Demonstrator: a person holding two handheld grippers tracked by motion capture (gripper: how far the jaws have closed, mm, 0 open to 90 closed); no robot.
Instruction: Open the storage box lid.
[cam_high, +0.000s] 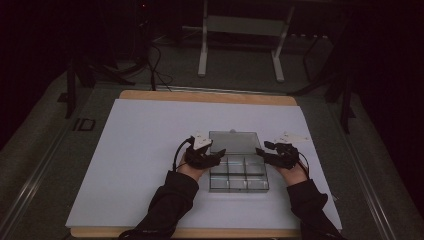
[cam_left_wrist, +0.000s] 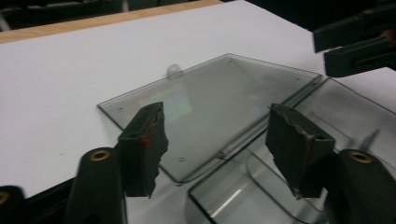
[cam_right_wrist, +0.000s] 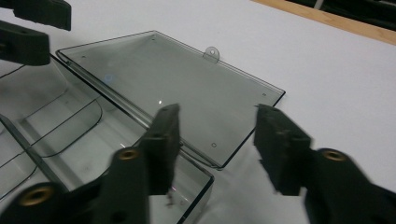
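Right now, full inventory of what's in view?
Compartment box: 1, clear grey plastic, table centre, open, compartments look empty.
Lid: 1, clear grey, hinged, lying flat behind the box.
White sheet: 1, covering the table.
Wooden table: 1, light wood edge showing.
White stand: 1, on the floor beyond the table.
Left hand-held gripper: 1, black, at the box's left side, open.
Right hand-held gripper: 1, black, at its right side, open.
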